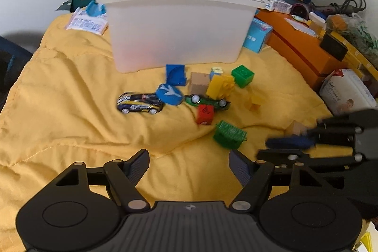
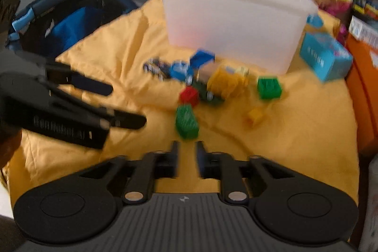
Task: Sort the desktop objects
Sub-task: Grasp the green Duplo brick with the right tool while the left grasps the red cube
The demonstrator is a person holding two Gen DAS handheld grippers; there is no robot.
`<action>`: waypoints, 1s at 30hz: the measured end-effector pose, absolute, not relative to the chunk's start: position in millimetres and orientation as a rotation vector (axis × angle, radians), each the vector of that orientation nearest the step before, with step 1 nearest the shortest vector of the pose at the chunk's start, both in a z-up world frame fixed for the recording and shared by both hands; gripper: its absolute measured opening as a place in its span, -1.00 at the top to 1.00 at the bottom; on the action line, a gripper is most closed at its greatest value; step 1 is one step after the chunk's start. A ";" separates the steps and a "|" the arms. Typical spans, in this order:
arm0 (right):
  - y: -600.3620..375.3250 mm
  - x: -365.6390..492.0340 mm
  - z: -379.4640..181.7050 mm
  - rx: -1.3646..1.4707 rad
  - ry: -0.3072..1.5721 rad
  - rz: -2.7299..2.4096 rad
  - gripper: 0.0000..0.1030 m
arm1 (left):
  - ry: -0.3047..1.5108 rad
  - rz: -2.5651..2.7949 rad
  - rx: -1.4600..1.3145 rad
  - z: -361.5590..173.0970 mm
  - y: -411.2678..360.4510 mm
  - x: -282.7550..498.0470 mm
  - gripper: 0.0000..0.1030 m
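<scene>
A heap of toys lies on the yellow quilt (image 1: 70,98) in front of a translucent white bin (image 1: 174,23): a dark toy car (image 1: 140,103), a green toy car (image 1: 208,100), a blue round piece (image 1: 169,94), a red block (image 1: 205,113), green blocks (image 1: 229,134) (image 1: 242,75) and yellow pieces (image 1: 219,85). My left gripper (image 1: 189,163) is open and empty, short of the heap. My right gripper (image 2: 187,152) has its jaws a narrow gap apart with nothing between them, just behind the green block (image 2: 186,121). It also shows in the left wrist view (image 1: 278,148).
An orange box (image 1: 300,44) and clutter line the right side, with a blue carton (image 1: 257,36) beside the bin. A white wipes pack (image 1: 347,91) sits at the right edge. A dark blue bag (image 2: 70,23) lies off the quilt's left side.
</scene>
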State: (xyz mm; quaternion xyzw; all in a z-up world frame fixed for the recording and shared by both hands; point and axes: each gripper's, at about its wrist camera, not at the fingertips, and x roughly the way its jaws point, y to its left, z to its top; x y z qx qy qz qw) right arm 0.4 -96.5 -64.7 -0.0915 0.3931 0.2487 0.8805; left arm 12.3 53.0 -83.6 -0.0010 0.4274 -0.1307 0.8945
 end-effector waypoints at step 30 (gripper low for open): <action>-122.4 -3.2 -85.9 -0.105 0.979 0.487 0.54 | 0.875 -0.307 -0.012 -98.0 26.9 51.9 -0.33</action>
